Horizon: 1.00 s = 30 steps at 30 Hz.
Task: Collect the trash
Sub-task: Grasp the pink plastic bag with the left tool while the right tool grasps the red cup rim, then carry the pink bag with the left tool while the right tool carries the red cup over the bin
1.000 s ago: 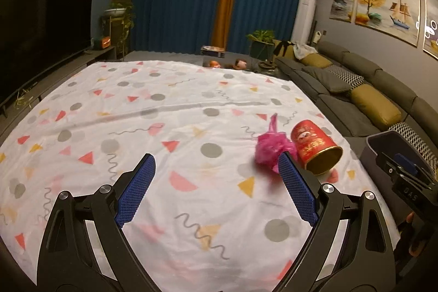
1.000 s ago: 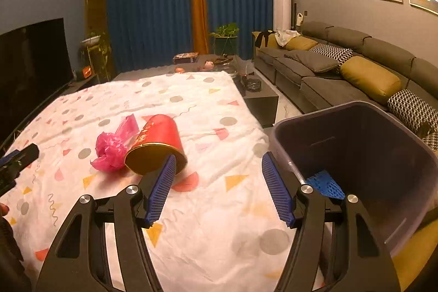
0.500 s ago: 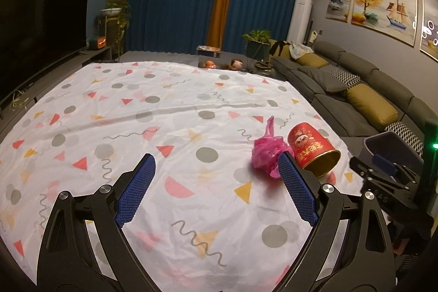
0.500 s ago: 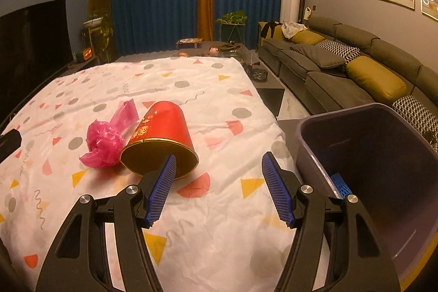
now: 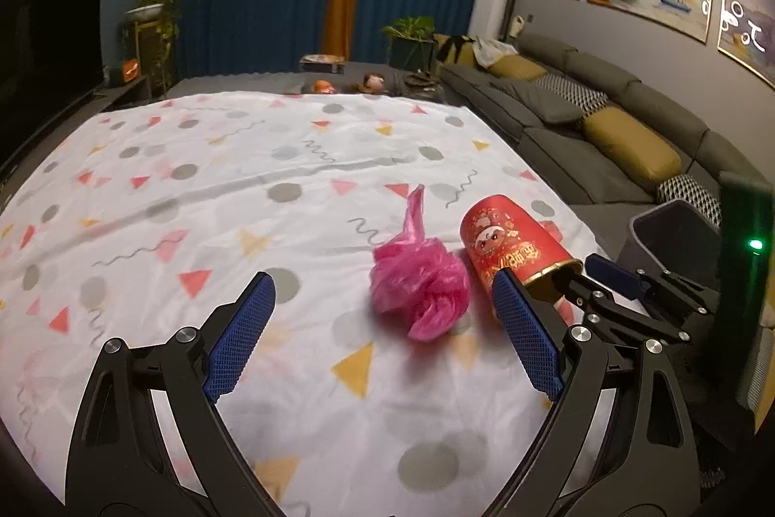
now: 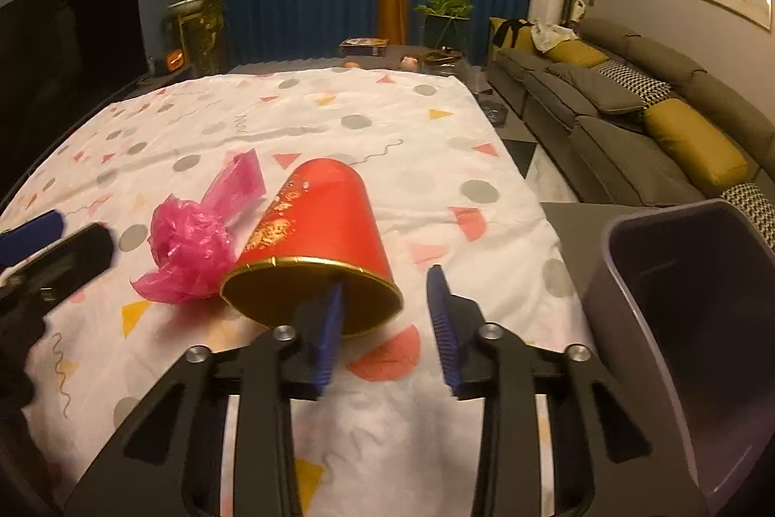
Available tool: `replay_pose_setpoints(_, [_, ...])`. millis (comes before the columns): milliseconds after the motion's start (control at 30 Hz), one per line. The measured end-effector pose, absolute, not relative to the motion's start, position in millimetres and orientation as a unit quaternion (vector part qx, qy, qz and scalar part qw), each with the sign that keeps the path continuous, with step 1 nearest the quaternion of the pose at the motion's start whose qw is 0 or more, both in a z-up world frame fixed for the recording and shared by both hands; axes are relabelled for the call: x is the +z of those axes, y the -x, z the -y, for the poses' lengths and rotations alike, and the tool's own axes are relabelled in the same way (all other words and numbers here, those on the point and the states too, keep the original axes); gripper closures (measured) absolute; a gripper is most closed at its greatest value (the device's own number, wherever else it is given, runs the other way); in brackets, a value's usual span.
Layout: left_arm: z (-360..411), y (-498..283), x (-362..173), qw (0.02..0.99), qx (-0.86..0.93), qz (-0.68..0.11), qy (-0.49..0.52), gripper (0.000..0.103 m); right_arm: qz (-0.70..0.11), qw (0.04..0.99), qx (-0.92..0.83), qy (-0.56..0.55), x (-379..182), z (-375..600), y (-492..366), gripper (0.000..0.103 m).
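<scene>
Closer now, right gripper (image 6: 385, 313) closing on red cup (image 6: 315, 236) rim.

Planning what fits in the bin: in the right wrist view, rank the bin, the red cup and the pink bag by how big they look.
1. Bin: largest, though it sits nearest the camera and is cut off by the frame.
2. Red cup.
3. Pink bag: smallest, but crumpled, so not far behind the cup.

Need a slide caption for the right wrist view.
Right gripper closing on the rim of the tipped red cup, pink bag beside it, bin at right.
</scene>
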<state>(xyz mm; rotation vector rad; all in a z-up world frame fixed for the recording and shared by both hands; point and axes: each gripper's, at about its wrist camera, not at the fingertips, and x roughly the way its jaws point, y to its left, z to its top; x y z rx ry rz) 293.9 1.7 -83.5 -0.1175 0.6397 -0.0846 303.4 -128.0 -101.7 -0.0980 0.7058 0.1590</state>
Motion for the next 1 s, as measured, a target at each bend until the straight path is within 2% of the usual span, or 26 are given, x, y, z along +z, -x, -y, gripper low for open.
replay_pose_setpoints(67, [1, -304, -87, 0.945, -0.044, -0.320, 0.058, 0.014, -0.347, 0.933, 0.084, 0.053, -103, 125, -306, 0.085])
replay_pose_setpoints(167, [6, -317, -92, 0.941, -0.048, -0.330, 0.051, 0.014, -0.351, 0.930, 0.094, 0.053, -104, 124, -307, 0.092])
replay_pose_setpoints(233, [9, -323, -96, 0.939, -0.054, -0.337, 0.047, 0.019, -0.350, 0.930, 0.098, 0.052, -104, 124, -307, 0.097])
replay_pose_setpoints(267, [12, -328, -99, 0.935, -0.059, -0.346, 0.043, 0.025, -0.348, 0.931, 0.098, 0.052, -104, 124, -306, 0.099])
replay_pose_setpoints(400, [17, -337, -111, 0.924, -0.075, -0.372, 0.041, 0.047, -0.340, 0.934, 0.097, 0.058, -102, 124, -302, 0.099])
replay_pose_setpoints(500, [20, -340, -114, 0.920, -0.084, -0.381, 0.041, 0.057, -0.336, 0.936, 0.092, 0.060, -101, 128, -299, 0.099])
replay_pose_setpoints(700, [27, -335, -112, 0.924, -0.089, -0.372, 0.026, 0.065, -0.327, 0.940, 0.084, 0.052, -95, 138, -292, 0.099])
replay_pose_setpoints(1000, [47, -302, -70, 0.942, -0.115, -0.316, 0.019, 0.066, -0.283, 0.956, 0.069, 0.038, -64, 161, -258, 0.099])
